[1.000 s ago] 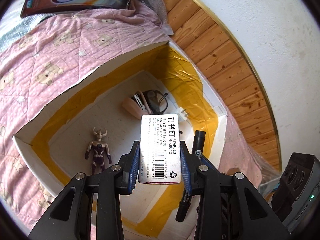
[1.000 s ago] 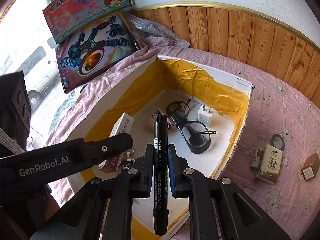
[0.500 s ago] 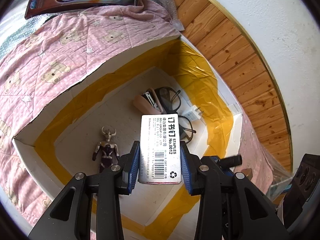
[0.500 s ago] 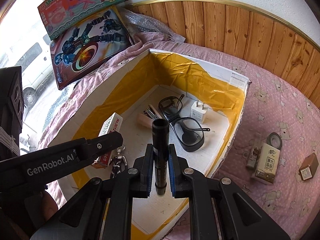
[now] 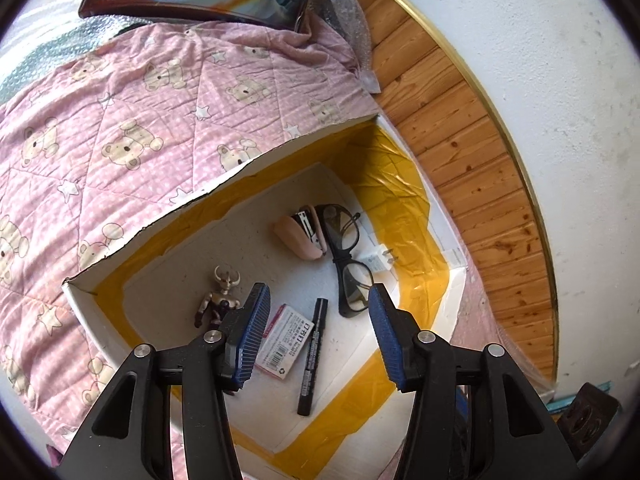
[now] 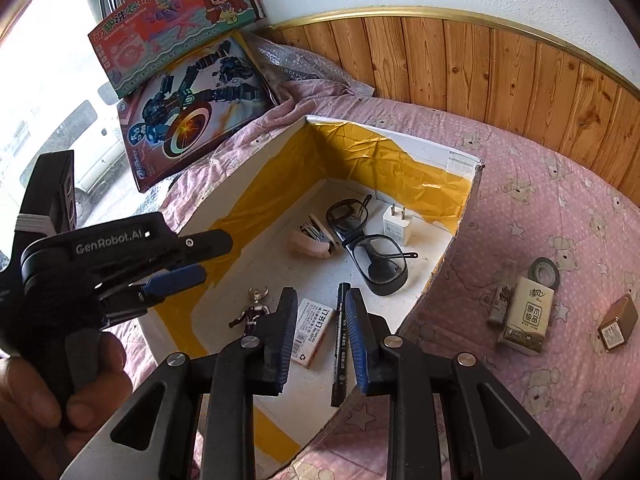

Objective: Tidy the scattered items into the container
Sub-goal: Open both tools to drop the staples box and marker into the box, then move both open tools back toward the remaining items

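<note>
both grippers hang over the white box [image 6: 460,160] with spread, empty fingers, jaws opening: left gripper [image 5: 316,336], right gripper [image 6: 320,340]. the staple box [image 5: 286,340] and black marker [image 5: 313,356] lie side by side on the box floor. what remains sits on the pink quilt [image 6: 560,208] to the right of the box: a tissue pack [image 6: 526,316], tape roll [image 6: 545,270] and small brown box [image 6: 618,322]. the right gripper is nearer; the tissue pack's long axis points away from it.

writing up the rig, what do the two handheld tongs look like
Both are black plastic with silver rivets and ribbed blue pads on the fingers. The left tongs carry white "GenRobot.AI" lettering on the side and a pistol-style grip. The right tongs match in build.
</note>
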